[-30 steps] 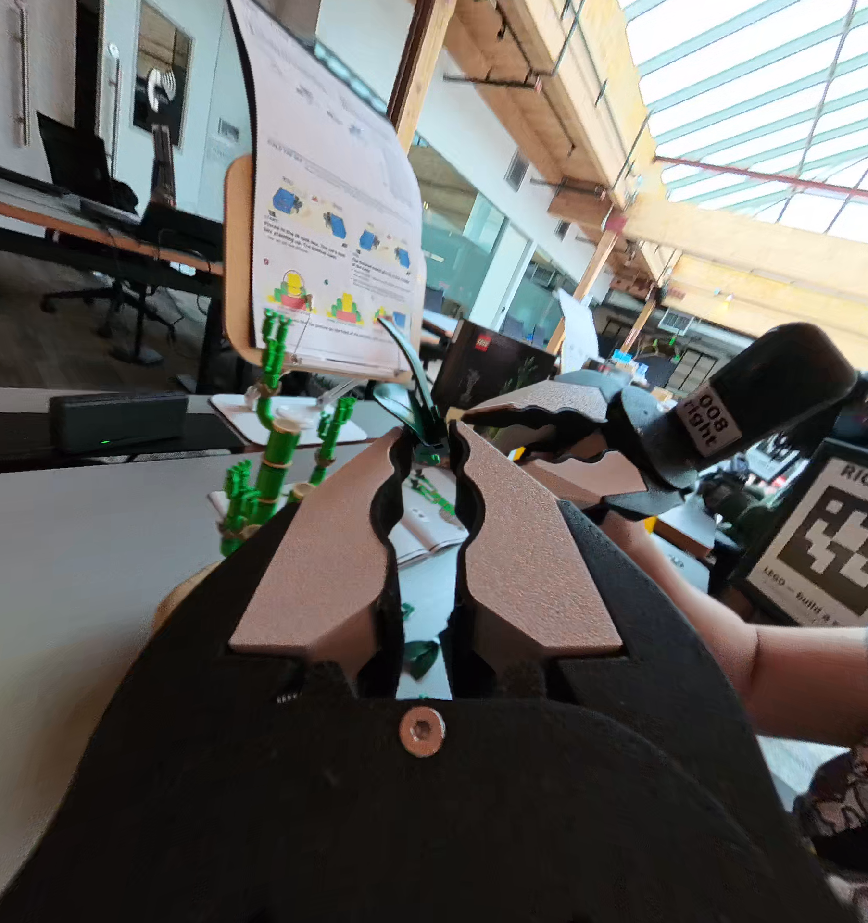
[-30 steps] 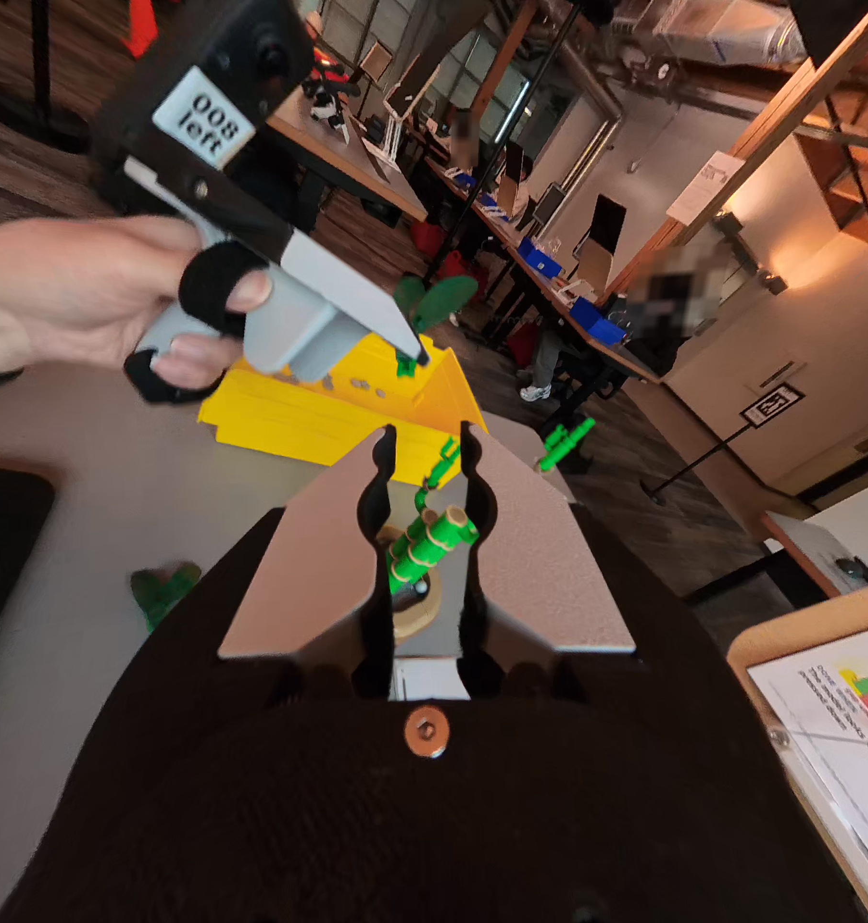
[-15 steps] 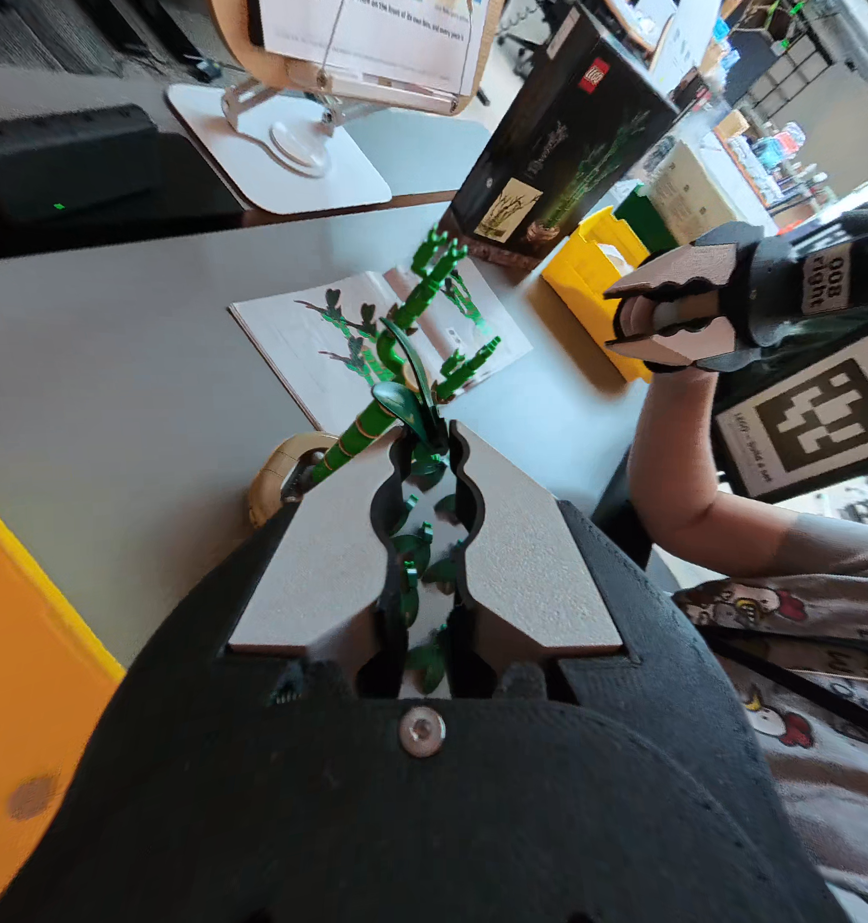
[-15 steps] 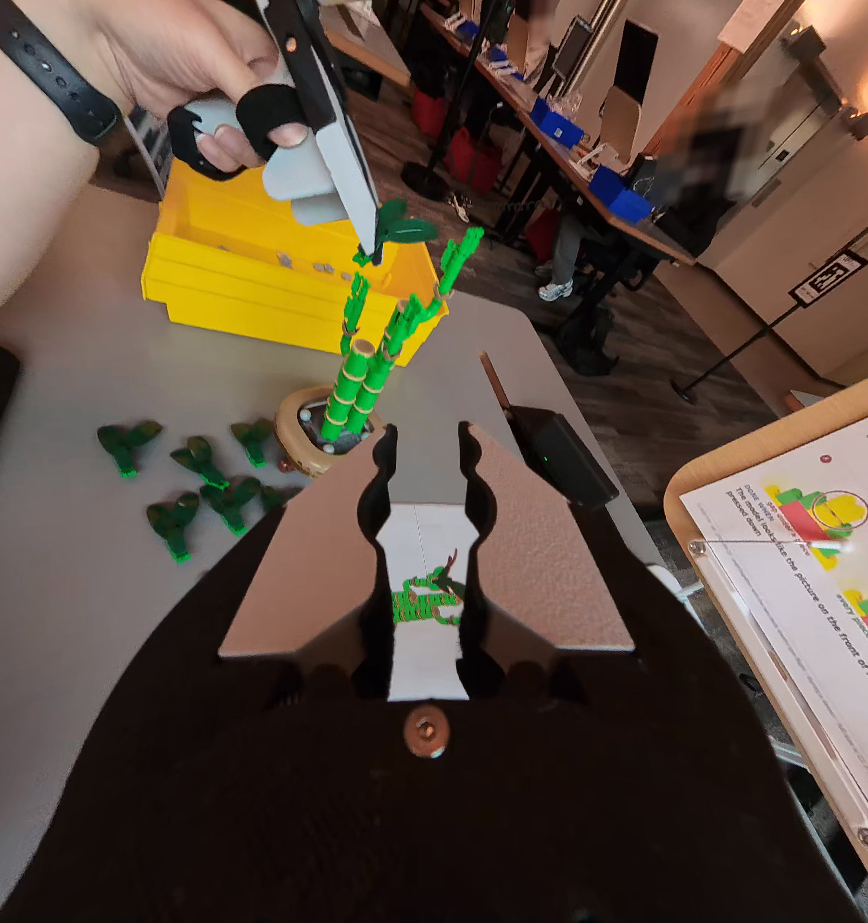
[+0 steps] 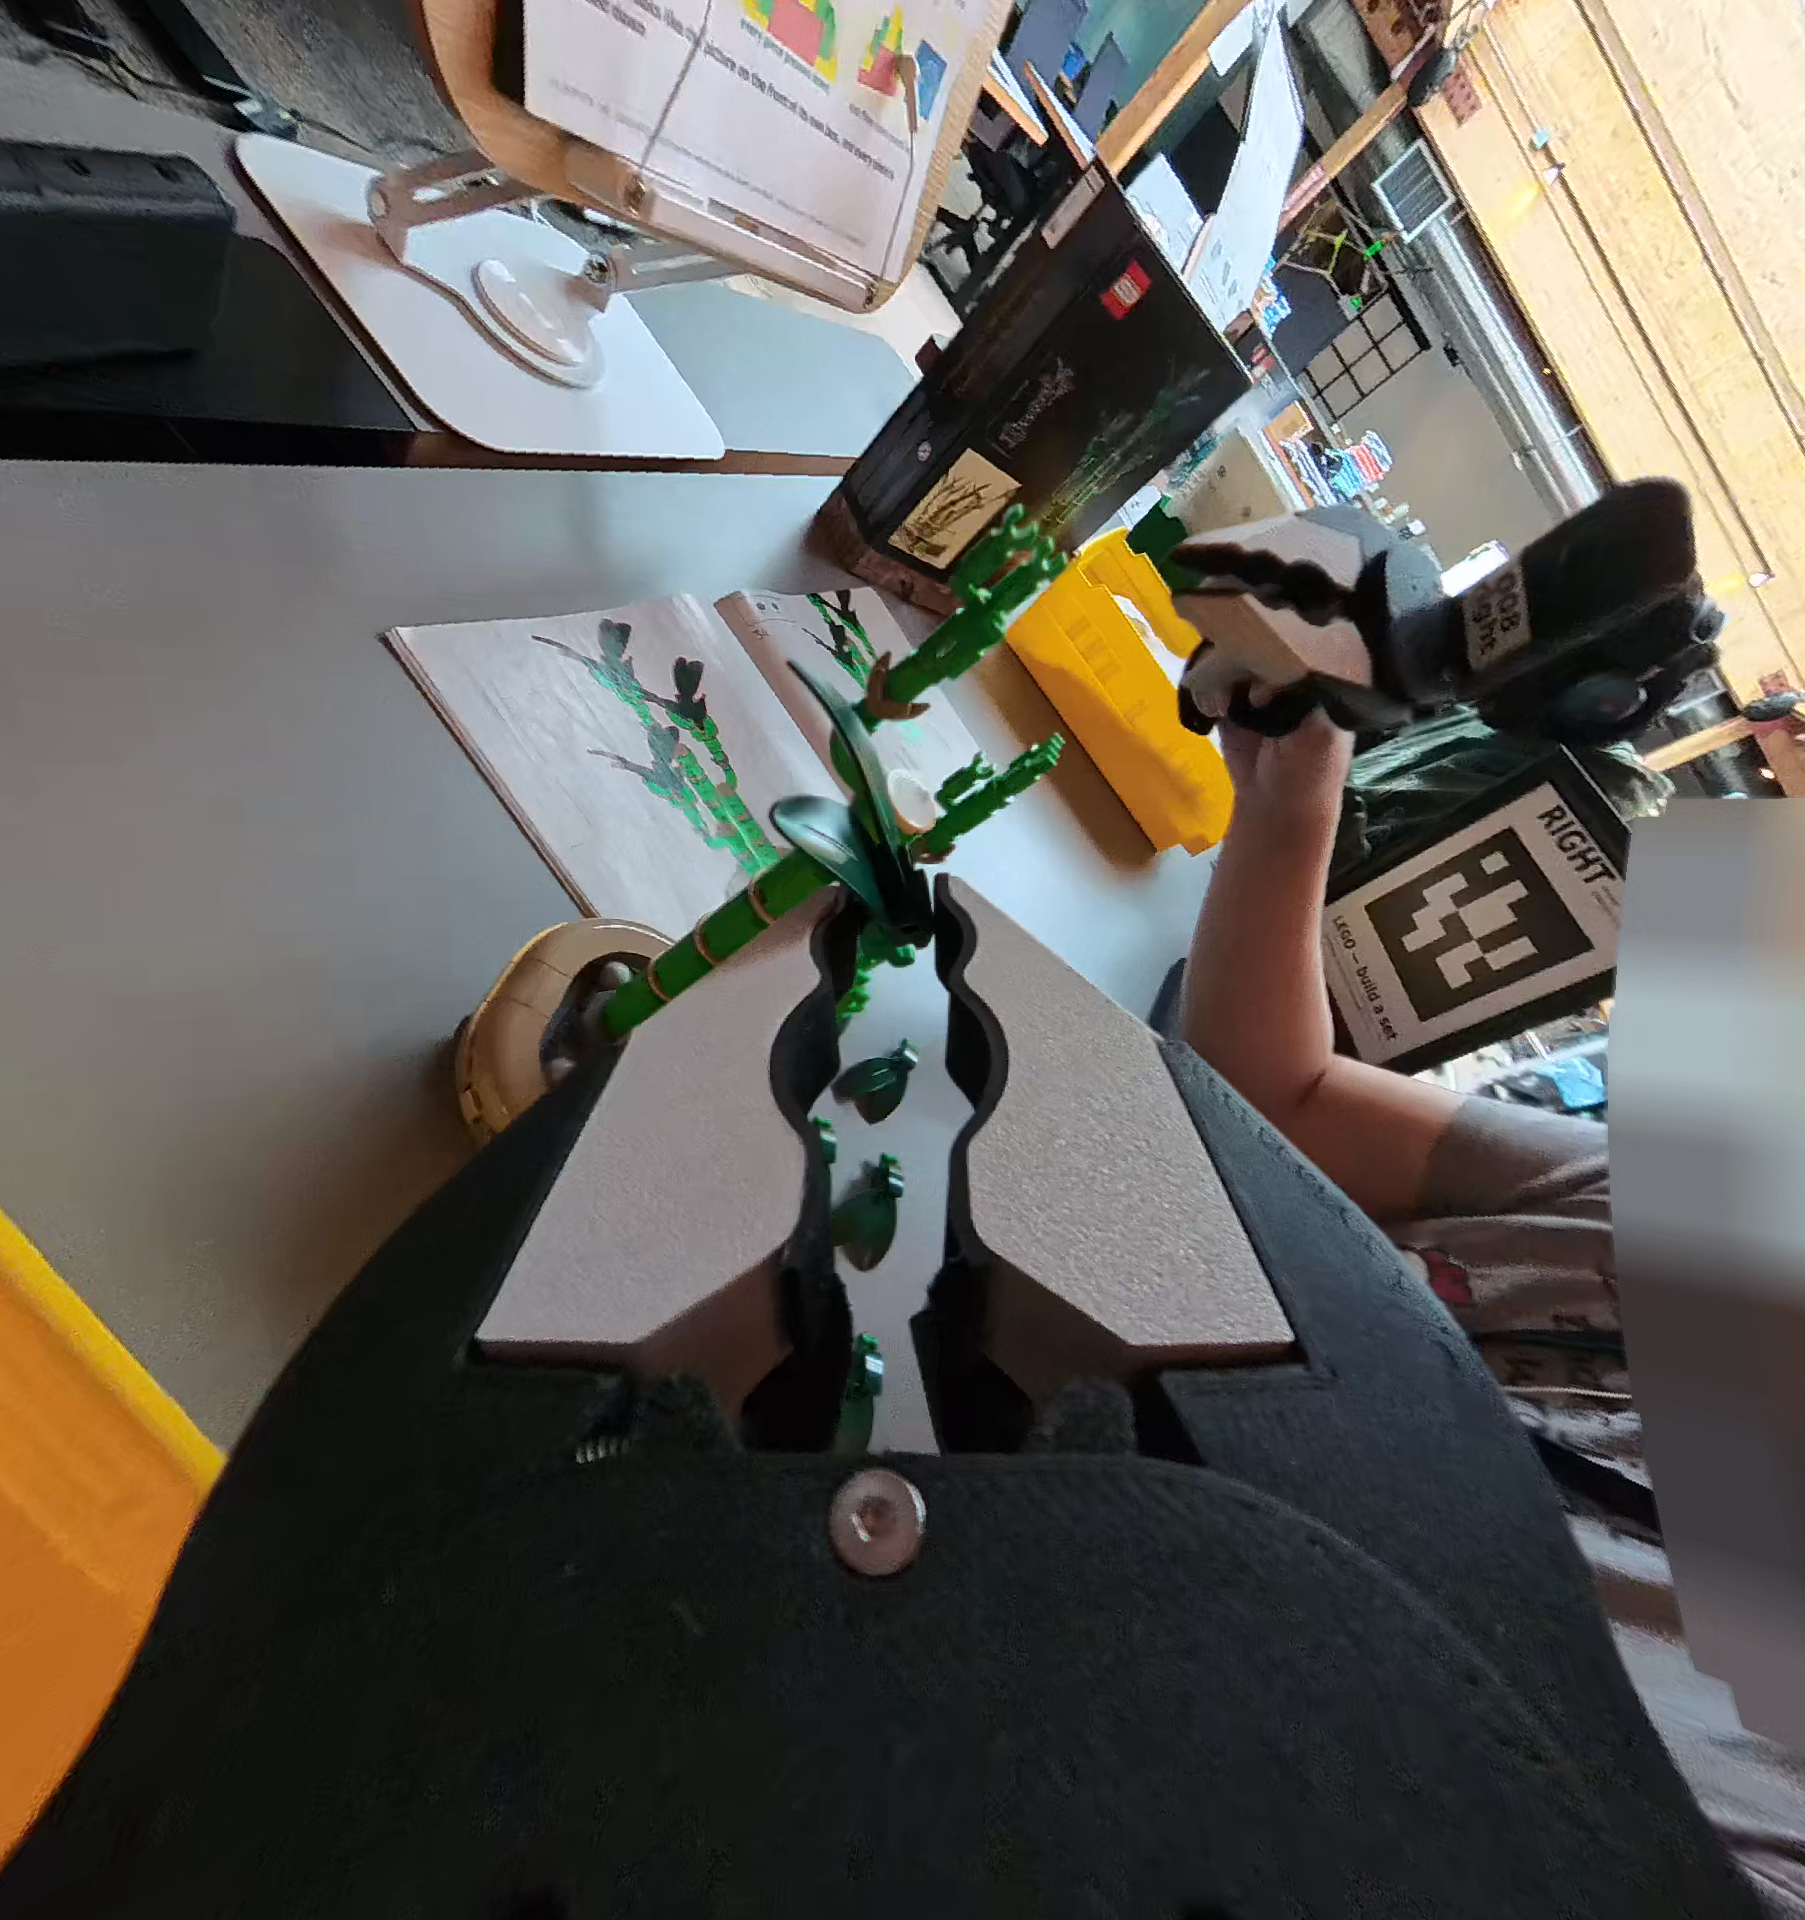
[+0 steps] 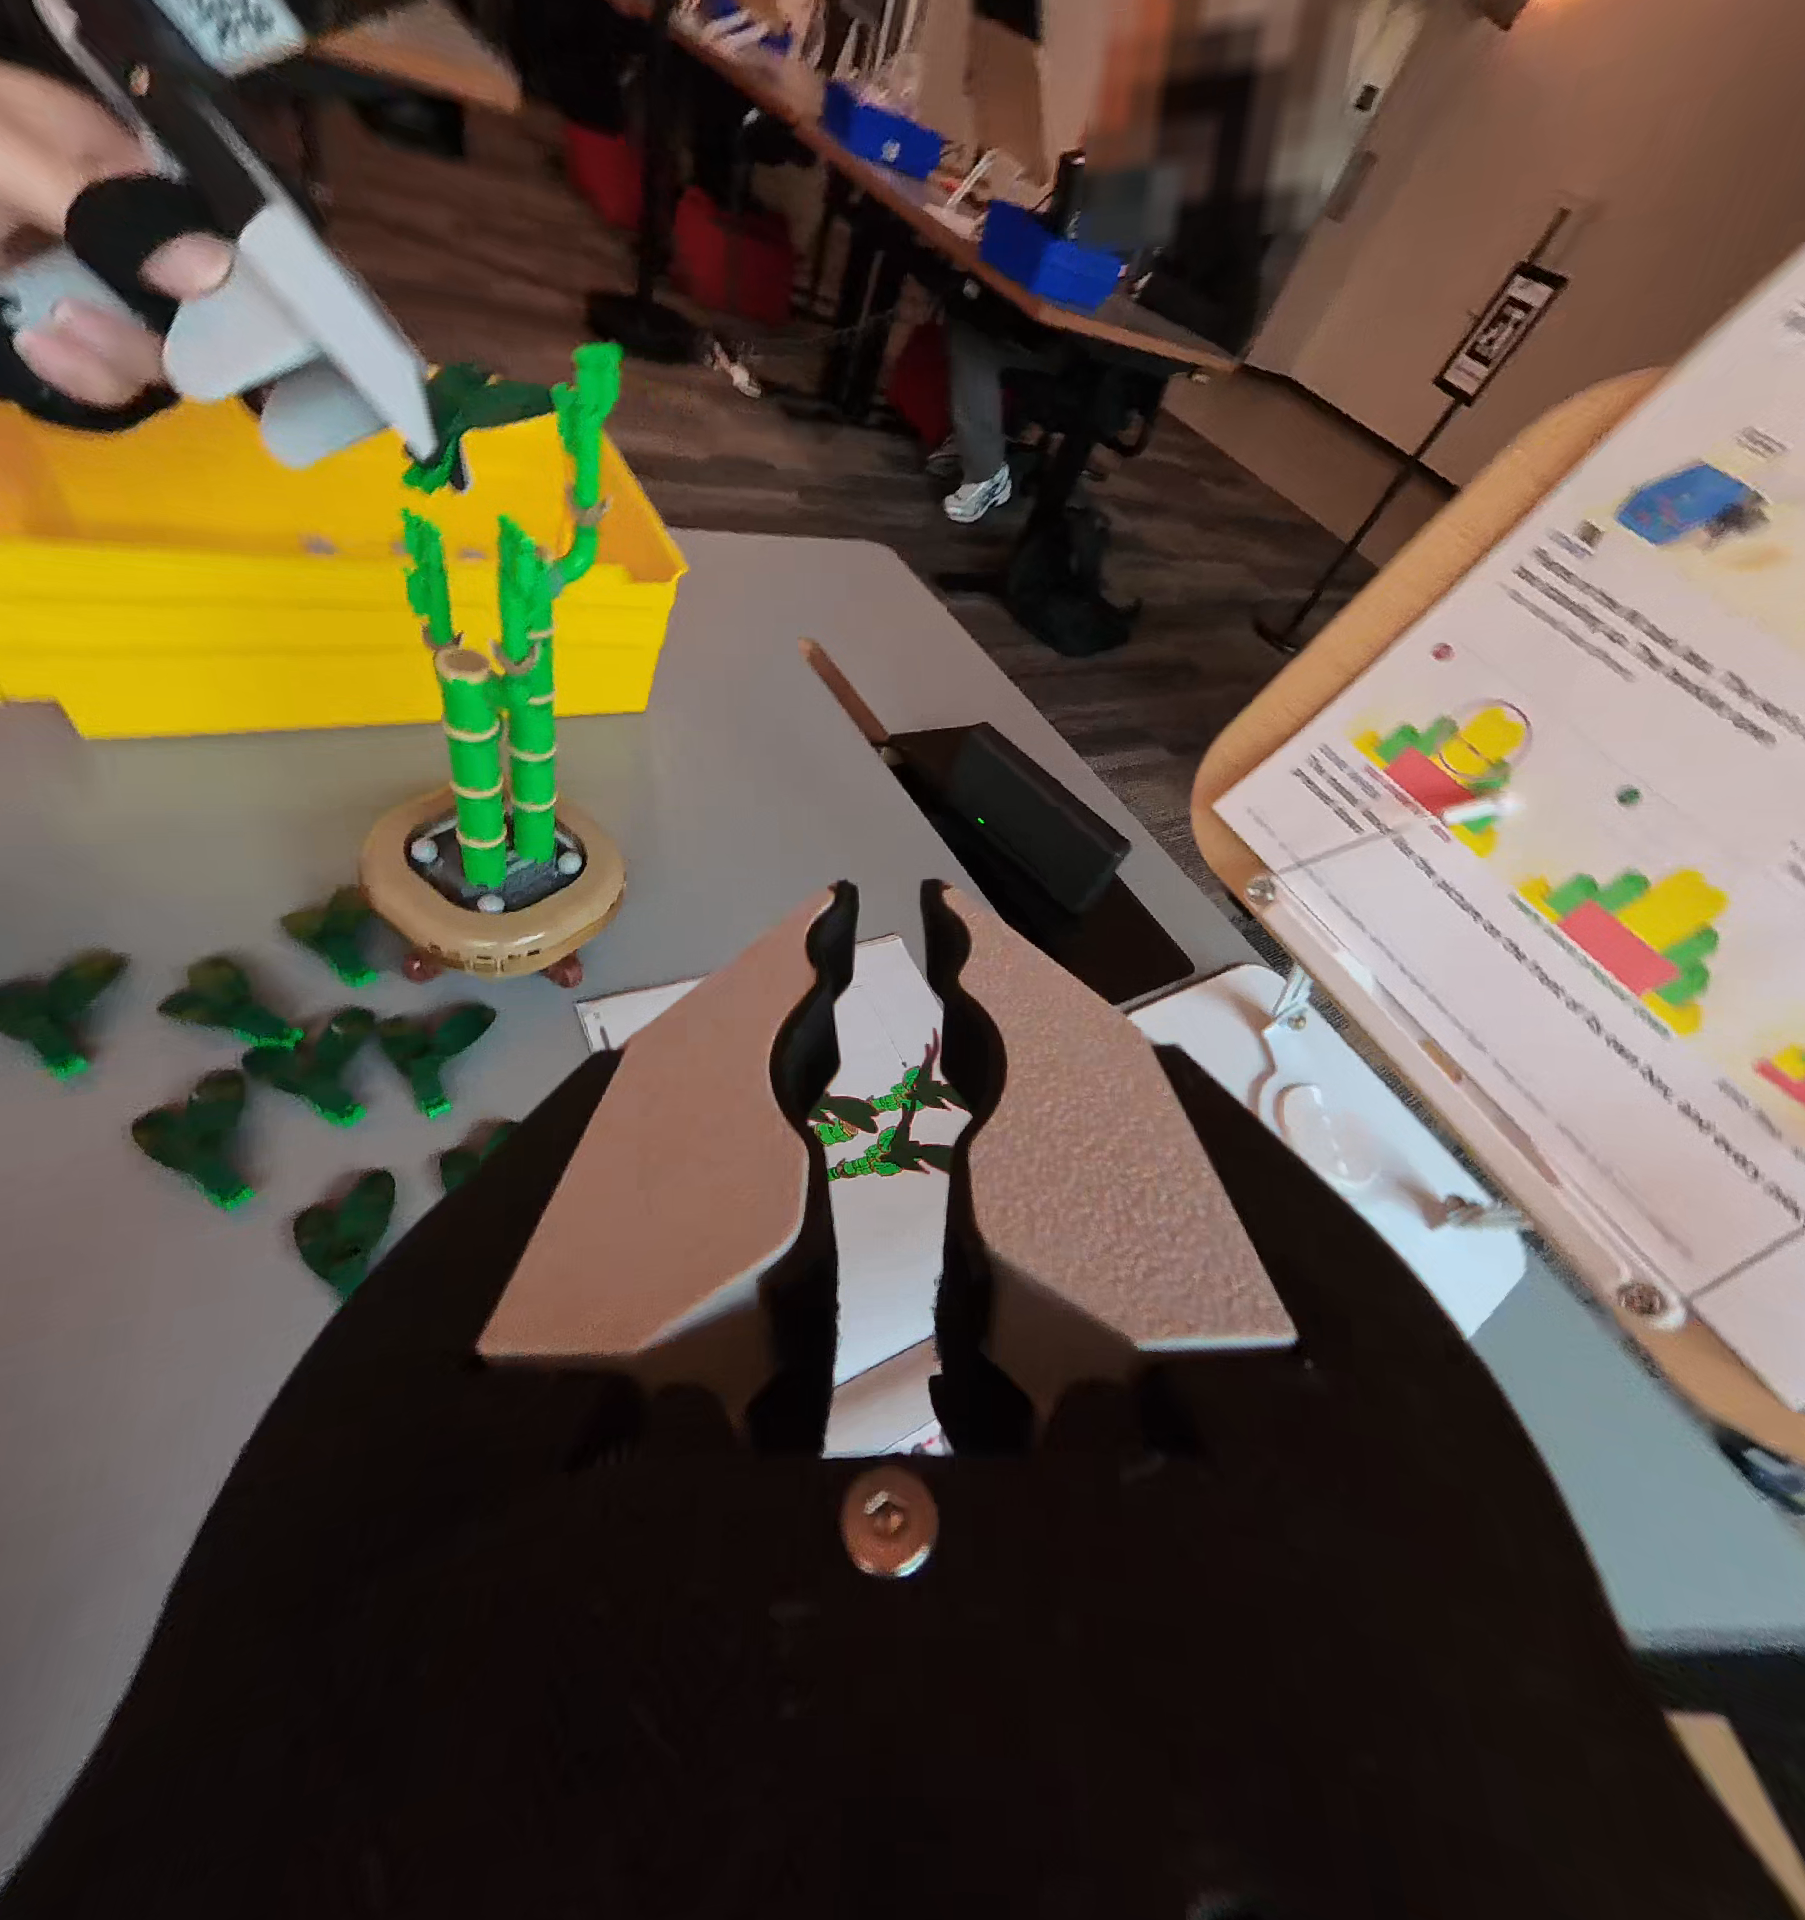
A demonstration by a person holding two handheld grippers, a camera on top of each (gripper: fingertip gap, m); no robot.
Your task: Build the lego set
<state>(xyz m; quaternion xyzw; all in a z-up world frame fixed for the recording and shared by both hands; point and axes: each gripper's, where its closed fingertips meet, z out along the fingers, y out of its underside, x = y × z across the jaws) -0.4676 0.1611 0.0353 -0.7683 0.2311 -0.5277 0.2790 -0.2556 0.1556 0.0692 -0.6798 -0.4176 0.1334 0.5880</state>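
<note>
The left tool point(image 5: 885, 904) pinched a dark green leaf piece point(image 5: 856, 821) directly above the bamboo model point(image 6: 493, 727). The right tool point(image 6: 882, 902), slightly spread and empty, hovered beside the model, well apart.

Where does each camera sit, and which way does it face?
Left wrist view: on the left gripper, facing the leaf piece it holds at the bamboo model; the person's forearm shows.
Right wrist view: on the right gripper, raised, facing down at the booklet; a hand shows.
Shared: model, booklet, loose leaves.
</note>
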